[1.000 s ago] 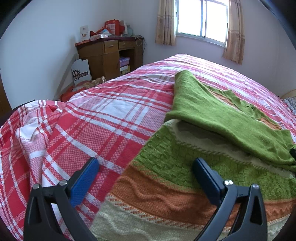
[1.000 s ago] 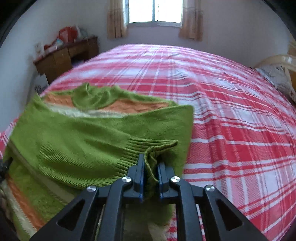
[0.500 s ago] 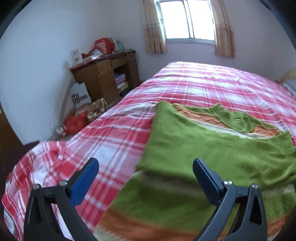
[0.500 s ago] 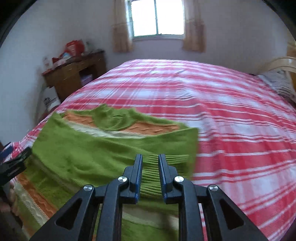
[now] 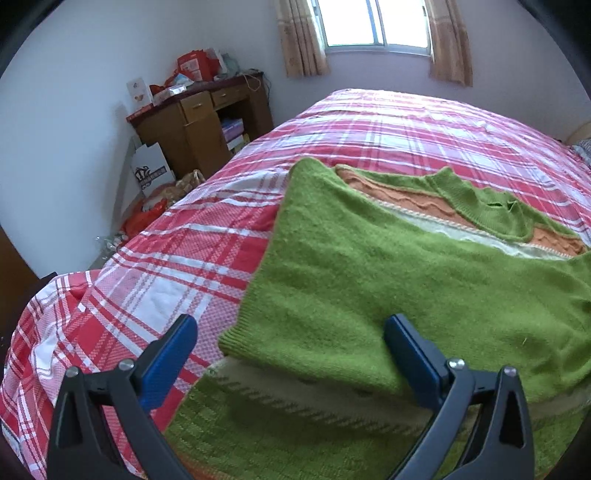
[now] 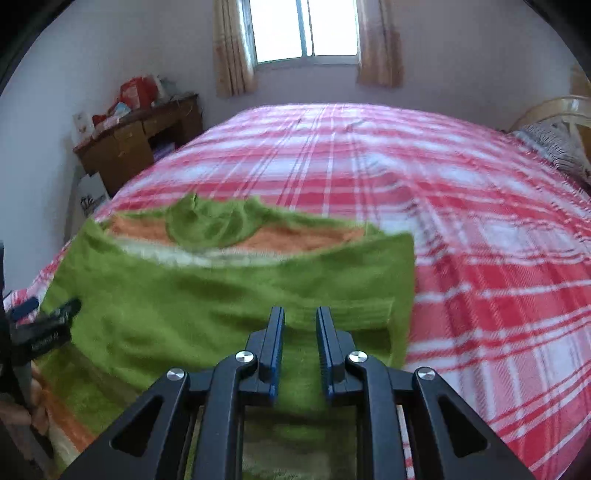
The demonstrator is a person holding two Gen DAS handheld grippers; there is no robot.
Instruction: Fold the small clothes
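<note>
A green knit sweater (image 5: 388,280) with orange and cream stripes lies on the red plaid bed (image 5: 406,125), both sleeves folded across its body. My left gripper (image 5: 291,332) is open wide and empty, just above the left sleeve's cuff edge. In the right wrist view the sweater (image 6: 221,291) fills the lower left. My right gripper (image 6: 300,314) is narrowly open and empty, above the right sleeve's ribbed cuff (image 6: 354,314). The left gripper (image 6: 44,325) shows at the left edge there.
A wooden desk (image 5: 199,114) with clutter stands by the far left wall, with bags and a box on the floor beside it. A window (image 6: 306,29) is behind the bed. A pillow (image 6: 554,144) lies at the far right. The bed's left edge drops off near the left gripper.
My right gripper let go of the sleeve cuff and pulled back; the cuff now lies flat on the sweater. My left gripper lifted and turned toward the window.
</note>
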